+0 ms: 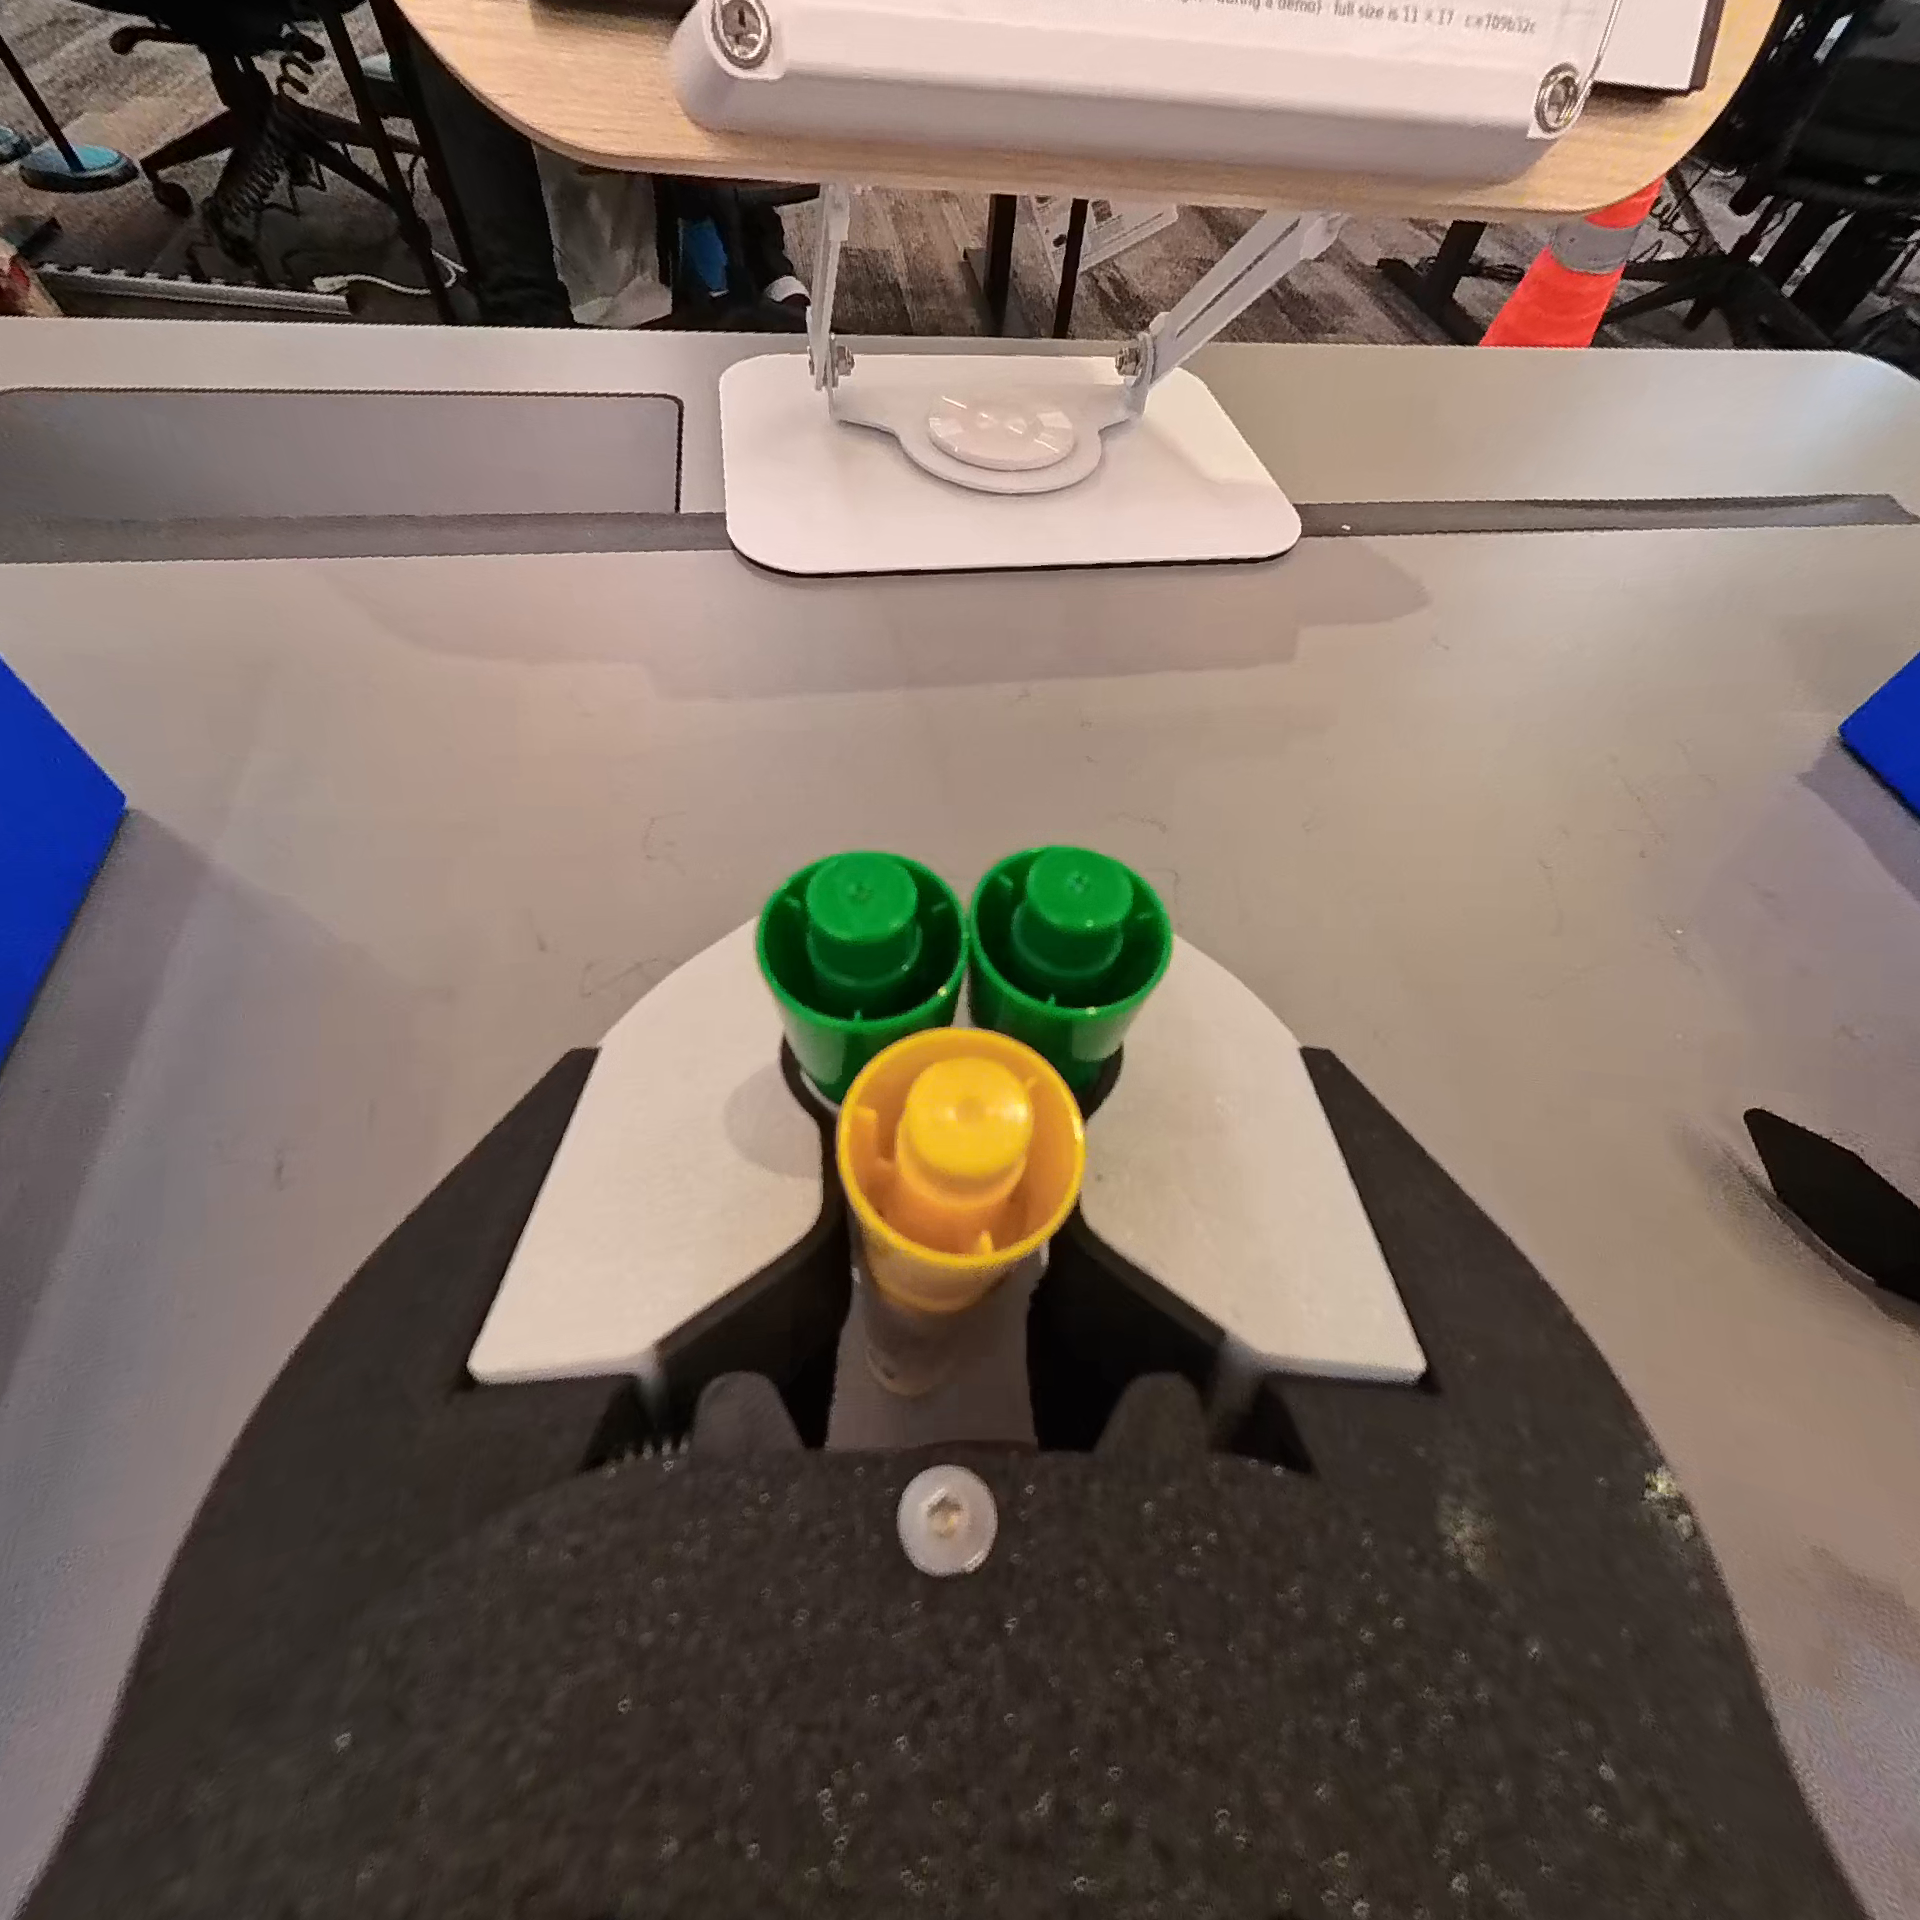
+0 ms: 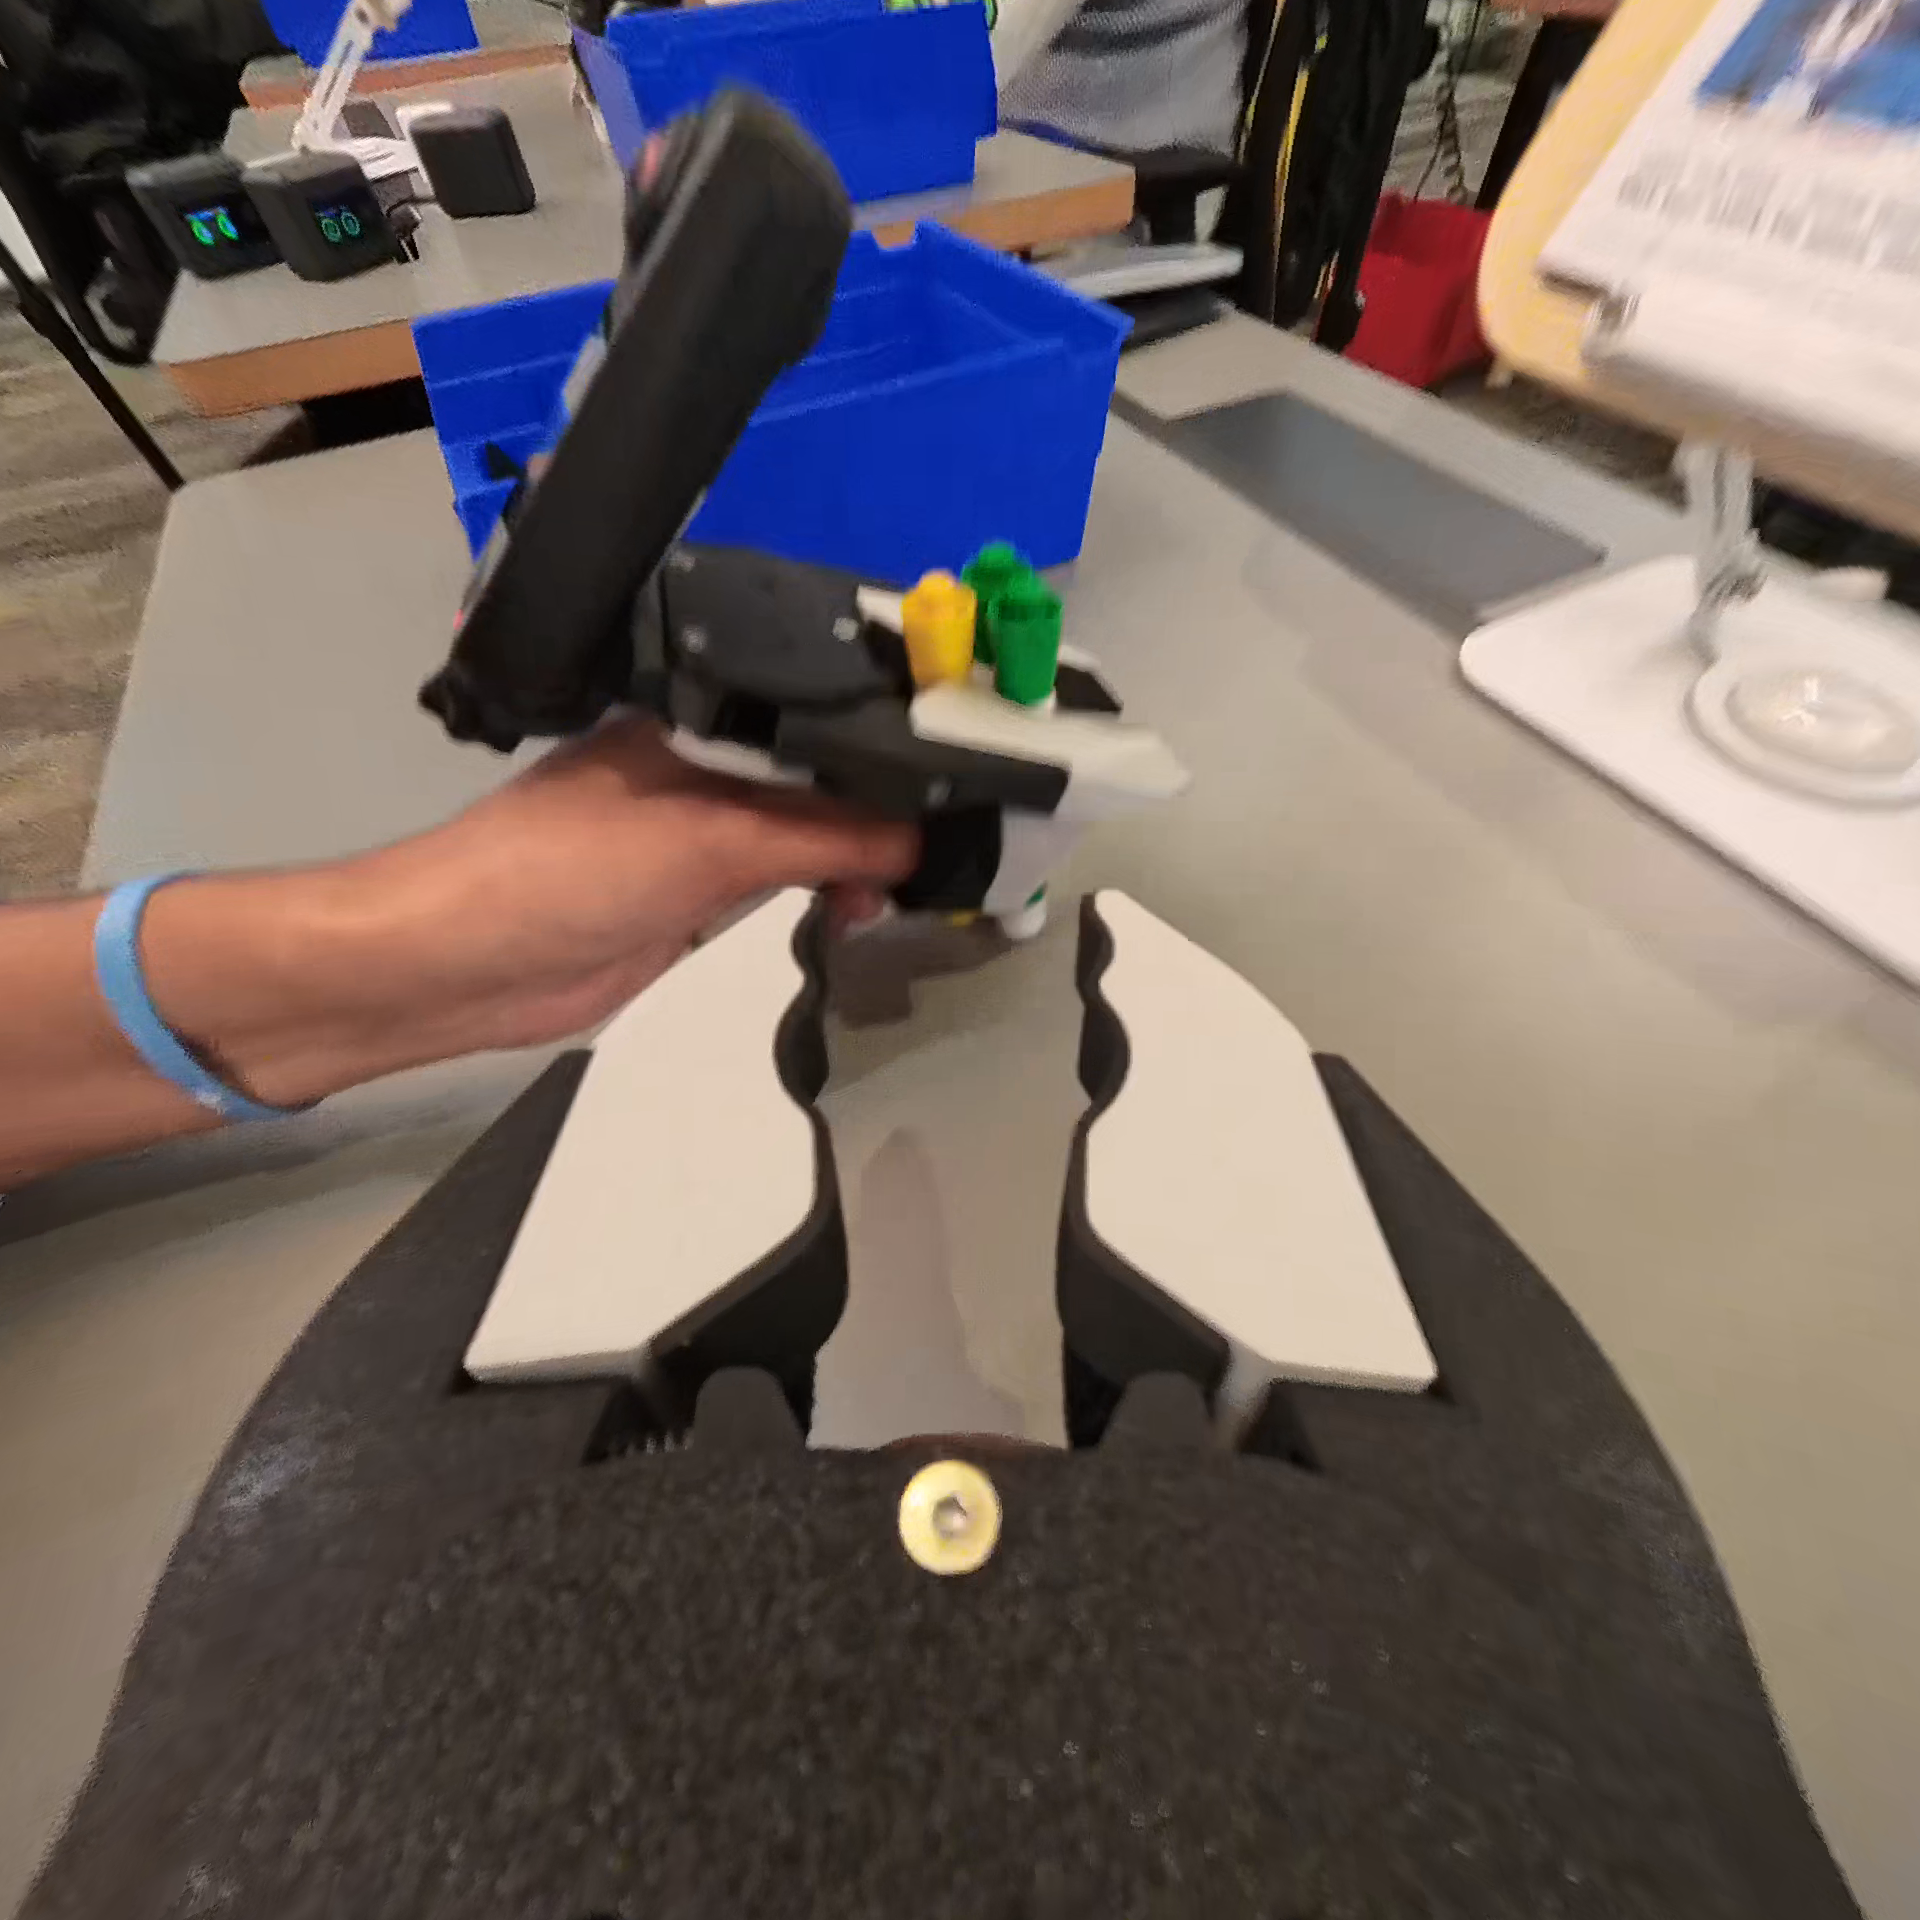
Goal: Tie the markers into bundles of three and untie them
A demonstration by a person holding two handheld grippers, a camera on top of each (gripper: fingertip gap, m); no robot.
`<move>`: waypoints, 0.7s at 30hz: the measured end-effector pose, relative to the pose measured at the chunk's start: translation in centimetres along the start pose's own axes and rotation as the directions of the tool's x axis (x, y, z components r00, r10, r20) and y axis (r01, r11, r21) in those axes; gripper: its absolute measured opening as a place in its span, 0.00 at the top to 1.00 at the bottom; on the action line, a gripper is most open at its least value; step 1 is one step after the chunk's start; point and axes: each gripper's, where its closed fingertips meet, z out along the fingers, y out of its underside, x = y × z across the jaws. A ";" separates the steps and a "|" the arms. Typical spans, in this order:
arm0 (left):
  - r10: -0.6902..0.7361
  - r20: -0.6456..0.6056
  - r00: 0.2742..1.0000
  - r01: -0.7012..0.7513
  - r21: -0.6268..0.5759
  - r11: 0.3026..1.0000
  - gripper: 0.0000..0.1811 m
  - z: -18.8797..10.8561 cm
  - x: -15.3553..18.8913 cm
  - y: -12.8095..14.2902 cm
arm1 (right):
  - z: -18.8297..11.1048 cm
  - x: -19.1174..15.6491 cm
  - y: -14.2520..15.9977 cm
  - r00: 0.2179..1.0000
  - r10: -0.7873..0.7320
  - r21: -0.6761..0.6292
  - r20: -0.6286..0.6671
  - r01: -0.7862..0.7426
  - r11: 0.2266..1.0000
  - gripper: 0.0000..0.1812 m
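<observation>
We work over the grey counter (image 1: 1455,727), with a blue bin (image 2: 935,416) at its far left side and a white stand base (image 1: 1013,462) toward the back edge. The left gripper (image 1: 961,1091) stands the three markers upright, their lower ends on or just above the counter in the right wrist view. Its fingers (image 1: 665,1174) are closed around the cluster: two green markers (image 1: 966,945) side by side at the tips and the yellow marker (image 1: 961,1143) just behind them, all touching. A hand (image 2: 582,894) with a blue wristband (image 2: 145,997) grips the handle beneath.

The right gripper (image 2: 951,1039) hangs close in front, holding nothing, its fingers (image 2: 1226,1164) parted by a moderate gap with bare counter showing between them. No band or tie is visible on the markers, though their middles are hidden behind the left fingers, so we cannot tell whether one is there.

We judge the step to be steadying the trio for the right gripper. To do it well, we keep the left squeeze even so the yellow marker does not slip out backward, hold the caps level, and bring the right fingers in low, below the left fingers, where the barrels are exposed.
</observation>
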 end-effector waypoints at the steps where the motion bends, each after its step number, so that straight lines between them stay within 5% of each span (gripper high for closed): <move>1: -0.001 -0.001 1.000 0.001 0.000 1.000 0.77 0.0 0.0 0.0 | 0.5 0.5 -1.1 0.999 -0.033 -0.006 0.002 0.033 0.999 0.72; 11: 0.002 -0.010 1.000 -0.002 0.002 1.000 0.76 -0.1 0.1 0.0 | 7.3 1.9 -3.7 0.988 -0.082 -0.111 0.131 0.097 0.989 0.69; 21: 0.015 -0.011 1.000 -0.015 0.002 1.000 0.77 0.0 0.2 0.0 | 9.1 0.5 -3.4 0.970 -0.061 -0.275 0.236 0.127 0.953 0.77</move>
